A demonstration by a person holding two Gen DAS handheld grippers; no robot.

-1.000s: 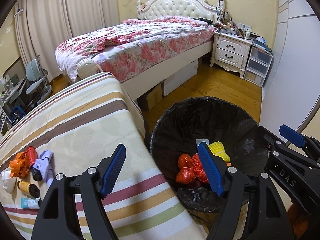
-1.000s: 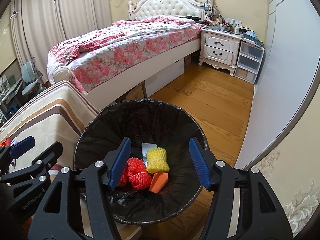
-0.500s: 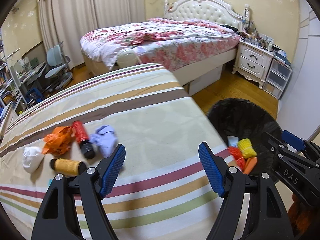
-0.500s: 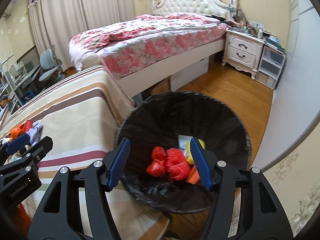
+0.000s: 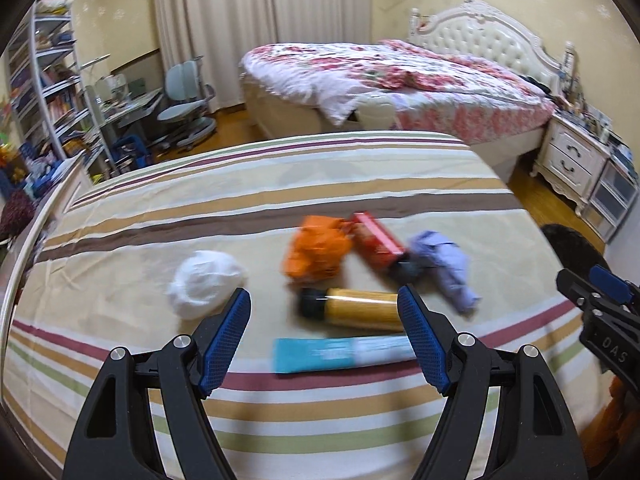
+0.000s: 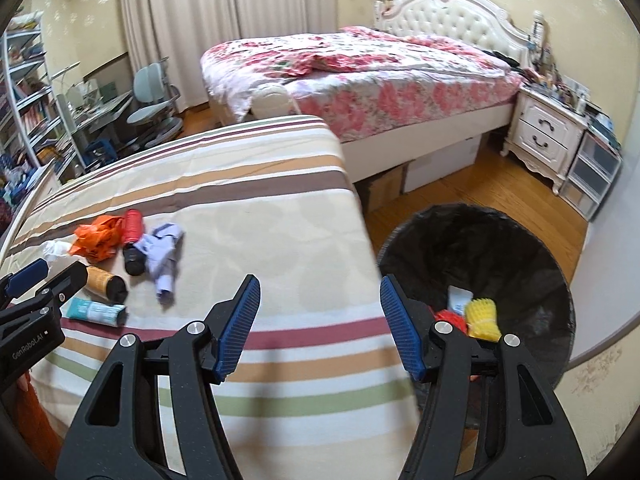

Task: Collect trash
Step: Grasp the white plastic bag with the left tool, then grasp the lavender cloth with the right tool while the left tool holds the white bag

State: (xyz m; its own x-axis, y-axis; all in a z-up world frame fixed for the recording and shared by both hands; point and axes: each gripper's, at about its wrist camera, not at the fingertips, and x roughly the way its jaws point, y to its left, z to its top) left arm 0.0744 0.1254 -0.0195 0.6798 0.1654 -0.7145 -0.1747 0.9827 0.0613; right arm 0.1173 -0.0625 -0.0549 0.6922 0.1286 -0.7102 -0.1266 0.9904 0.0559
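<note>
Left wrist: blurred trash pile (image 5: 360,264), orange, white, lilac wads

Even, warm indoor light, fairly bright; no hard shadows. Strong fisheye bowing, black vignette at corners. Left wrist view: motion blur smears the crumpled orange plastic bag (image 5: 316,250) and teal squeeze tube (image 5: 340,354). Right wrist view sharper, slight smear

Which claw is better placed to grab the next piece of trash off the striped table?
Probably the left claw: it is open and empty, with the yellow bottle and blue tube right ahead of its tips. The right claw, also open and empty, sits near the black bin, away from the pile.
</note>
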